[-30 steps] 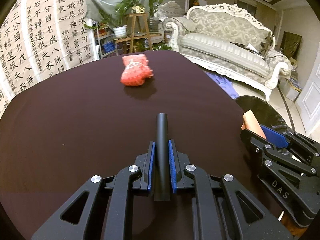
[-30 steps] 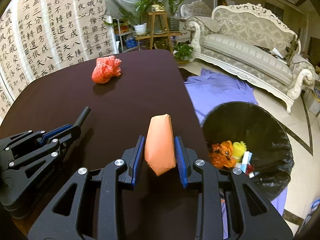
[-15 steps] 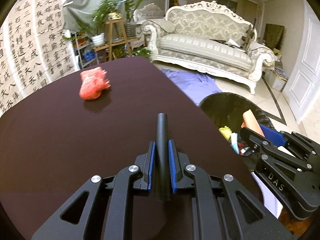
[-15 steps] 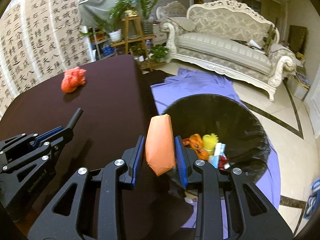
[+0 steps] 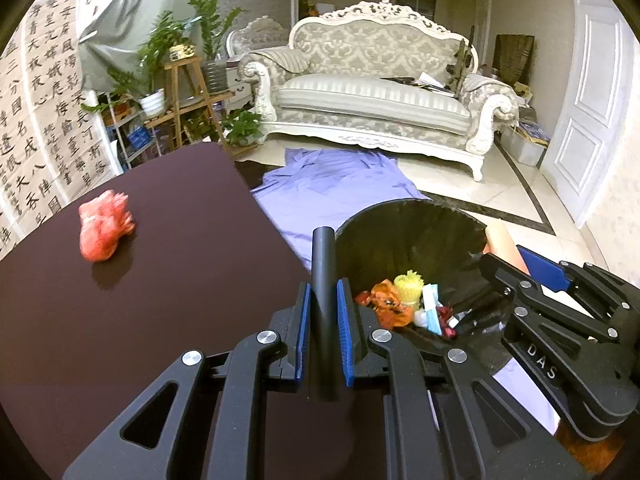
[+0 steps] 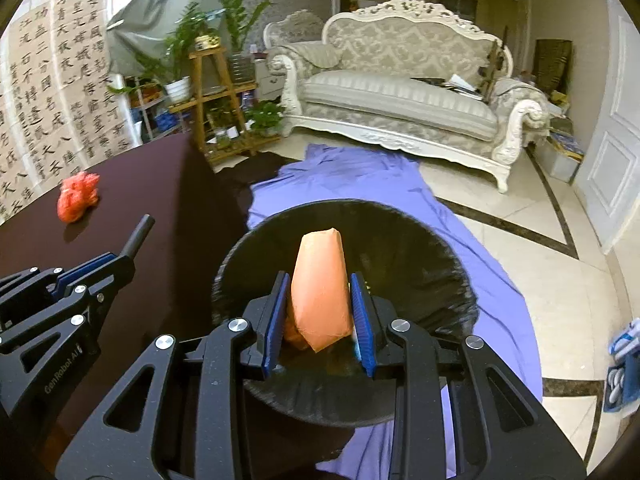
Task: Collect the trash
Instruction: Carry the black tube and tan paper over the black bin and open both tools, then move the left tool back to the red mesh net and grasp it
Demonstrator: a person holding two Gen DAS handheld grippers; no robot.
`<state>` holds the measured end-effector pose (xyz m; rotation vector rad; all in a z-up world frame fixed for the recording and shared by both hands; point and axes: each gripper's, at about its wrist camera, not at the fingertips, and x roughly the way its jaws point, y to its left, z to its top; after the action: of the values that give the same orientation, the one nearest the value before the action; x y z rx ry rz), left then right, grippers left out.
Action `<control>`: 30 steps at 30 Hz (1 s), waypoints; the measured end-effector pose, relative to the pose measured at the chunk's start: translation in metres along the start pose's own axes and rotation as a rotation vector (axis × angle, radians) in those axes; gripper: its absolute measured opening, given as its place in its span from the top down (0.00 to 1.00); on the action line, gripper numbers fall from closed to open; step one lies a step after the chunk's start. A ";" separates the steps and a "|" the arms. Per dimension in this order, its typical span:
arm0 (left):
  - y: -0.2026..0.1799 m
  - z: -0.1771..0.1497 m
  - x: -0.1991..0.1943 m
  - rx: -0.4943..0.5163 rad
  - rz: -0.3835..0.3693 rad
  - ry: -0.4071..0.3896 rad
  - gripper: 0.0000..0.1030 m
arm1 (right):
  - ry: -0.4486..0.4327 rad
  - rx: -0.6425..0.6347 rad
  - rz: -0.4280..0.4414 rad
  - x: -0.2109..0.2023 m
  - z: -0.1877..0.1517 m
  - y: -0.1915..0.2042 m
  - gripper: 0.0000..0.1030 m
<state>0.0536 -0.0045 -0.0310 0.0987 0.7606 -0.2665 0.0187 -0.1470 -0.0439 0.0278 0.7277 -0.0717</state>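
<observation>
A: Right wrist view: where is the orange packet [image 6: 321, 292]?
B: Clamped in the right tongs [image 6: 320, 312], above the bin [image 6: 448, 276].
A: And the left tongs [image 5: 323, 332]?
B: Clenched on a black tube [image 5: 323, 280], near the bin's rim, over the table [image 5: 160, 300] edge.

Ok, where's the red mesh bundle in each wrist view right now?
Left wrist view: the red mesh bundle lies on the dark table, at the left of the picture, middle height.
Right wrist view: the same bundle sits near the left edge, smaller, above the left claw.
Shared landmark: the black trash bin, right of the table in both.
</observation>
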 end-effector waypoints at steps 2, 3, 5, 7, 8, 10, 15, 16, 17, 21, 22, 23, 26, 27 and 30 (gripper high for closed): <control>-0.006 0.006 0.008 0.015 -0.002 0.005 0.86 | -0.003 0.015 -0.013 0.006 0.004 -0.008 0.71; -0.009 0.008 0.010 0.020 -0.002 0.007 0.86 | -0.002 0.019 -0.017 0.008 0.005 -0.010 0.71; -0.014 0.013 0.018 0.030 -0.006 0.013 0.86 | -0.004 0.030 -0.027 0.014 0.008 -0.017 0.71; -0.018 0.017 0.024 0.037 -0.008 0.015 0.86 | -0.004 0.039 -0.034 0.019 0.011 -0.023 0.71; -0.020 0.019 0.027 0.039 -0.008 0.017 0.86 | -0.002 0.044 -0.037 0.022 0.012 -0.027 0.70; -0.022 0.023 0.033 0.039 -0.009 0.022 0.86 | 0.003 0.052 -0.044 0.028 0.013 -0.033 0.70; -0.027 0.031 0.047 0.055 -0.007 0.034 0.86 | 0.018 0.067 -0.057 0.040 0.013 -0.042 0.70; -0.028 0.031 0.049 0.058 -0.005 0.037 0.86 | 0.021 0.070 -0.058 0.042 0.013 -0.043 0.70; -0.029 0.032 0.052 0.060 -0.002 0.040 0.86 | 0.026 0.075 -0.060 0.044 0.013 -0.045 0.70; -0.031 0.032 0.059 0.058 0.008 0.066 0.69 | 0.040 0.083 -0.063 0.050 0.011 -0.046 0.62; -0.030 0.032 0.059 0.051 0.011 0.064 0.59 | 0.039 0.084 -0.067 0.051 0.012 -0.045 0.54; -0.030 0.032 0.057 0.046 0.013 0.059 0.57 | 0.038 0.083 -0.072 0.052 0.012 -0.045 0.51; -0.029 0.033 0.056 0.041 0.017 0.053 0.51 | 0.042 0.085 -0.076 0.052 0.011 -0.045 0.51; -0.028 0.033 0.055 0.036 0.017 0.054 0.47 | 0.042 0.086 -0.078 0.052 0.011 -0.044 0.50; -0.026 0.034 0.053 0.023 0.017 0.051 0.43 | 0.042 0.086 -0.086 0.052 0.011 -0.043 0.49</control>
<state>0.1060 -0.0465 -0.0430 0.1338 0.8075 -0.2569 0.0614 -0.1938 -0.0702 0.0808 0.7673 -0.1847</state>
